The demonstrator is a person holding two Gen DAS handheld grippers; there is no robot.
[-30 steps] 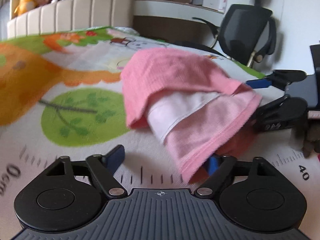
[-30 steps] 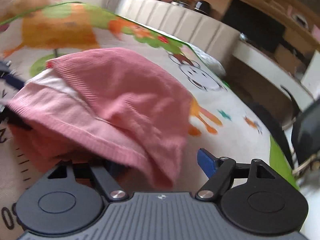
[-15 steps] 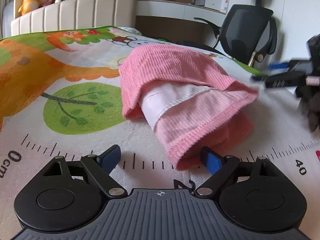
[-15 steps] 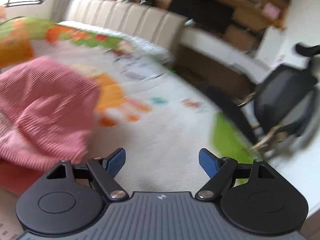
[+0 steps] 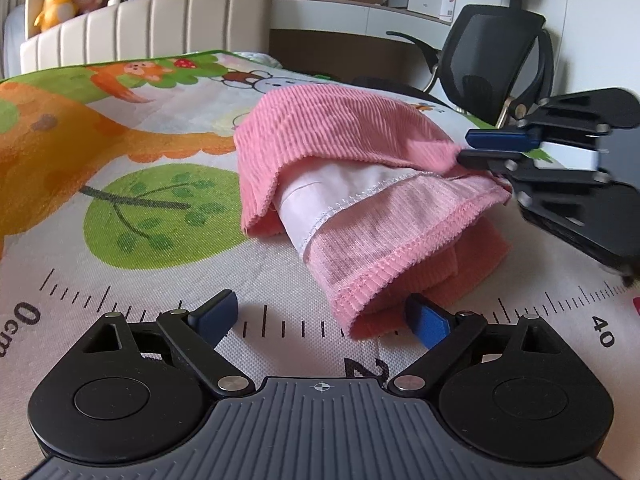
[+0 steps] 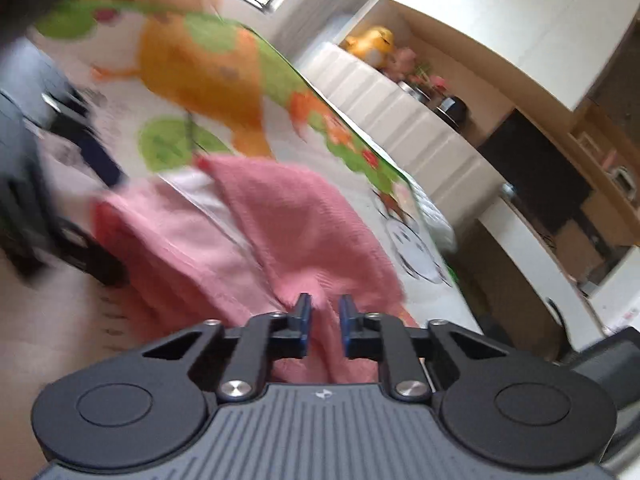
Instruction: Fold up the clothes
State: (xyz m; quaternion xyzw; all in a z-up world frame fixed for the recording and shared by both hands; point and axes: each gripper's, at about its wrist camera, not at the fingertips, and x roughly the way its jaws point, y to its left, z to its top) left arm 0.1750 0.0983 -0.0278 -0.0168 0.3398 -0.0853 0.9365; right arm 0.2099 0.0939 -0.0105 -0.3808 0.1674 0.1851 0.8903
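Both wrist views sit low, close (opposite sides), sharing the pink garment [image 5: 352,184].

One pink garment [image 5: 352,184], one play mat [image 5: 160,216], two grippers [image 5: 320,318] [image 6: 323,312], one office chair [image 5: 496,68], two plush toys [image 5: 56,2], one headboard [image 5: 160,36].

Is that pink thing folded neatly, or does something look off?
The pink garment is a lumpy bundle on the play mat: its paler inner layer sticks out from under the top flap, with edges unaligned.

Folded garment [image 5: 360,200] on mat [image 5: 160,272]
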